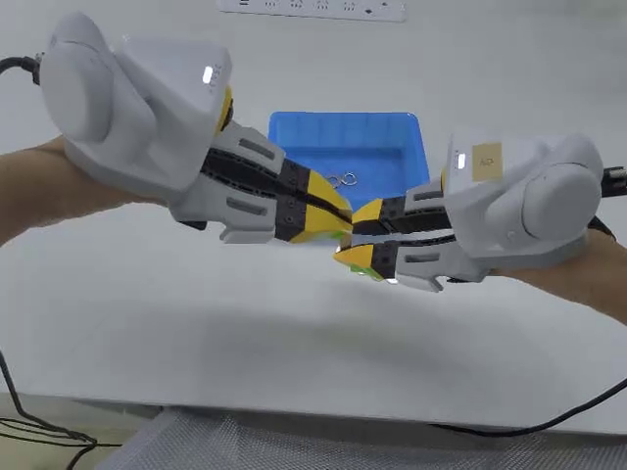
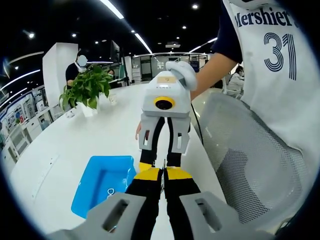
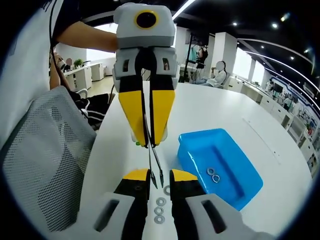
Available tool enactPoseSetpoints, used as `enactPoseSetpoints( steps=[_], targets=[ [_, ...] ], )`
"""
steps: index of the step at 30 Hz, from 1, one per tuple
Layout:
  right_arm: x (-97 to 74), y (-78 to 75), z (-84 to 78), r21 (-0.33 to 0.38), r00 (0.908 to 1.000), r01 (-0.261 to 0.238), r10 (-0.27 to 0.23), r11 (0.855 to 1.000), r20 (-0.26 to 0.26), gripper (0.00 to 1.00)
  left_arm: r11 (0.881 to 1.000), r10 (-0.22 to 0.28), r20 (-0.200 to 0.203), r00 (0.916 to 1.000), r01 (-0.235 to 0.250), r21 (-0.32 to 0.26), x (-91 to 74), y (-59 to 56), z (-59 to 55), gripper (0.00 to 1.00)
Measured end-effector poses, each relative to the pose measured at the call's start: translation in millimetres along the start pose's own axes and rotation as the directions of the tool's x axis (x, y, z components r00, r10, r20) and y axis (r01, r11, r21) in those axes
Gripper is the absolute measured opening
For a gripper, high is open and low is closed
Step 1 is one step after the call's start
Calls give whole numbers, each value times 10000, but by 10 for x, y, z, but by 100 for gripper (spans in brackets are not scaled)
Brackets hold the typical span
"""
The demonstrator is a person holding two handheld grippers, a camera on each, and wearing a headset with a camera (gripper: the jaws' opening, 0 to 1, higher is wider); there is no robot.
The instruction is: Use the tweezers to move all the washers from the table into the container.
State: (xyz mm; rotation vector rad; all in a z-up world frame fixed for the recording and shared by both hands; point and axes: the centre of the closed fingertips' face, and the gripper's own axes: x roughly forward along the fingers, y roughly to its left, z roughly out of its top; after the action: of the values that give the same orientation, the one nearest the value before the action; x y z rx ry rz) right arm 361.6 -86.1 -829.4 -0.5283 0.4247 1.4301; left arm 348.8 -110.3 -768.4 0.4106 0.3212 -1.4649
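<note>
My left gripper (image 1: 338, 220) comes in from the left, shut on thin metal tweezers (image 3: 152, 165) whose tips hang just above the white table. The right gripper (image 1: 358, 235) faces it from the right and stands open, its yellow jaws (image 3: 160, 175) on either side of the tweezer tips without pressing them. Several small washers (image 3: 160, 210) lie in a row on the table just below those tips. The blue container (image 1: 294, 137) sits behind the grippers, with a few washers (image 1: 343, 179) inside, also seen as washers (image 3: 213, 175) in the container (image 3: 235, 192).
A mesh office chair (image 2: 240, 150) stands at the table's near edge (image 1: 294, 406). A potted plant (image 2: 90, 87) is far down the table and a power strip (image 1: 313, 8) lies at its back. Cables hang at both lower corners.
</note>
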Motion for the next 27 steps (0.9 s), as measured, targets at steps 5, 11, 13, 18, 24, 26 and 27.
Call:
enactPoseSetpoints(
  steps=[5, 11, 13, 18, 24, 26, 27],
  targets=[
    [24, -42, -36, 67, 10000, 48, -47, 10000, -39, 16, 10000, 45, 6, 10000, -45, -39, 24, 49, -37, 5],
    [55, -67, -67, 139, 10000, 7, -6, 9999, -78, 16, 10000, 15, -12, 10000, -15, -97, 37, 81, -75, 5],
    [66, -80, -82, 171, 10000, -1, 3, 9999, -92, 16, 9999, 13, -6, 10000, -13, -108, 43, 94, -91, 5],
    [87, -85, -118, 205, 9998, -60, 63, 9998, -165, 16, 9998, 3, -1, 10000, -3, -189, 68, 113, -131, 5],
    [105, -80, -140, 257, 9998, -108, 112, 9996, -188, 16, 10000, -50, -55, 10000, 50, -55, 94, 113, -164, 5],
    [107, -82, -141, 291, 9997, -125, 131, 9995, -182, 16, 10000, -60, -59, 10000, 60, -61, 101, 113, -168, 5],
    [108, -85, -141, 296, 9998, -120, 125, 9995, -179, 16, 9999, -70, -59, 10000, 70, -83, 104, 112, -171, 5]
  ],
)
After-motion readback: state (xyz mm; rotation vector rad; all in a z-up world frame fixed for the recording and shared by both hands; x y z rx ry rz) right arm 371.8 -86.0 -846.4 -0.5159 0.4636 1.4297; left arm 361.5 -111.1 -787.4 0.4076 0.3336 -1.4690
